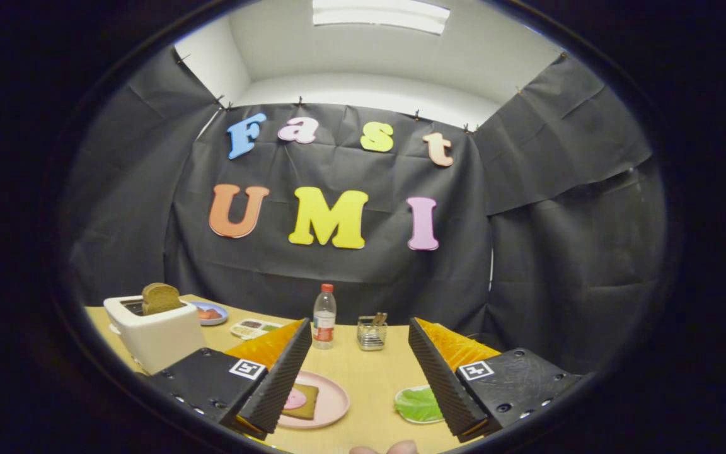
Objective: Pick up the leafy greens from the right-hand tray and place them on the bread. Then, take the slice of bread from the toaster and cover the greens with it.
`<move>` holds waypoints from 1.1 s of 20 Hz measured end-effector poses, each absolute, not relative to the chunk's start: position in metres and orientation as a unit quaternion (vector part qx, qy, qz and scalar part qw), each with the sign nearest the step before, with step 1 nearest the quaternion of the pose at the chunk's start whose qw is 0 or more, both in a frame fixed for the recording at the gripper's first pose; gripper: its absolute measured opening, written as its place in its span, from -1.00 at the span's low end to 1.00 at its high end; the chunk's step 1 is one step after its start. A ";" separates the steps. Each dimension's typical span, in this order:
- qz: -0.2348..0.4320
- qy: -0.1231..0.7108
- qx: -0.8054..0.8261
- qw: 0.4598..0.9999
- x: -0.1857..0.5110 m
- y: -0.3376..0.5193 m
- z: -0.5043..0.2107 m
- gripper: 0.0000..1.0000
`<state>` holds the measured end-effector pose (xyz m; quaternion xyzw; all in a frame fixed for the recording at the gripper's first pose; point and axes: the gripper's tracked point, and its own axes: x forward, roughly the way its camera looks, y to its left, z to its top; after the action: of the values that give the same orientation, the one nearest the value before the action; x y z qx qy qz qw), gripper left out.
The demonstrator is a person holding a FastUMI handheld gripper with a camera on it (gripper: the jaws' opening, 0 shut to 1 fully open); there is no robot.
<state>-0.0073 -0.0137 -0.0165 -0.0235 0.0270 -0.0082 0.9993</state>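
Black cloth hangs all around the booth, creased and sagging, pinned along its top edge by small clips. Above it there's a pale wall curving up into a white ceiling, and a bright rectangular light panel glows overhead. On the right, the cloth falls in overlapping sheets, with a thin bright gap between two of them, possibly the wall behind. Down below, a light wooden table runs back to the cloth.
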 end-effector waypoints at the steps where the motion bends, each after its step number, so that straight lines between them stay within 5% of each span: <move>1: -0.015 0.031 -0.024 0.999 -0.007 -0.024 -0.017 0.90; 10: -0.068 0.150 0.015 0.986 0.010 -0.138 -0.064 0.90; 22: -0.139 0.327 0.246 0.902 0.059 -0.217 -0.188 0.92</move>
<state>0.0587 -0.2166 -0.1877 0.2457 0.3268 -0.1391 0.9019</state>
